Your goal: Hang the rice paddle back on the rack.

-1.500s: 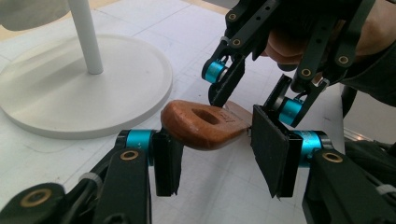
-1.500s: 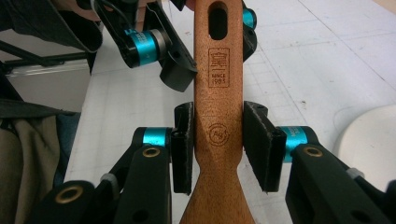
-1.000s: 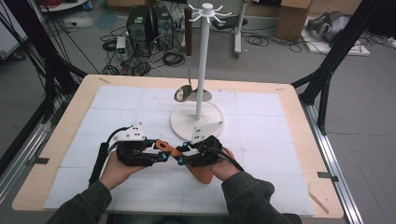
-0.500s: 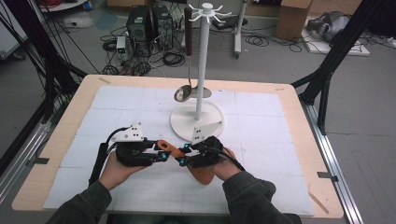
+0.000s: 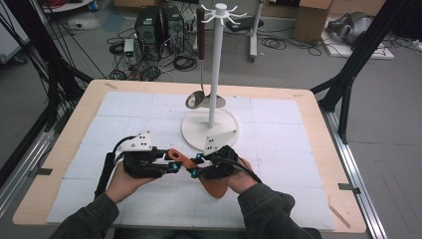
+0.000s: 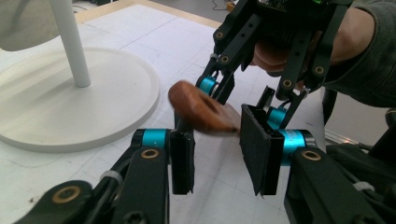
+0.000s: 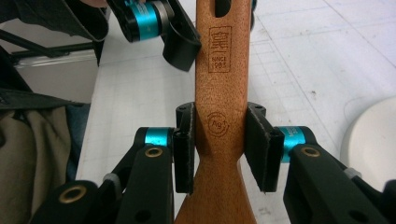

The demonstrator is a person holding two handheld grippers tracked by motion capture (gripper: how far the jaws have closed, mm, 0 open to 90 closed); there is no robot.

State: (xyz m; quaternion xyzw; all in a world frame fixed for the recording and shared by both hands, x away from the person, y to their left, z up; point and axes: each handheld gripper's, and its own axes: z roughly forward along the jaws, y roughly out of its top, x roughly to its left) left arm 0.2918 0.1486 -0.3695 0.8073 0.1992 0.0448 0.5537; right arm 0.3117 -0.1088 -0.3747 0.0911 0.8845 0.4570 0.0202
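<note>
A brown wooden spatula [image 5: 215, 186] is held between both grippers above the table's near middle. My right gripper [image 7: 220, 140] is shut on its narrow neck, with a pad pressing on each edge, and the stamped handle [image 7: 220, 70] runs away from it. My left gripper [image 6: 217, 140] is shut on the rounded handle end [image 6: 203, 112], which has a hole. Its jaws have just been opening a little, with the handle end still between them. In the high view the left gripper [image 5: 175, 167] and right gripper [image 5: 195, 170] face each other, tips almost touching.
A white hanger stand [image 5: 215, 64] rises from a round base [image 5: 199, 133] just beyond the grippers. A metal ladle [image 5: 200, 50] hangs from it, its bowl near the base. A white mat [image 5: 124, 114] covers the wooden table.
</note>
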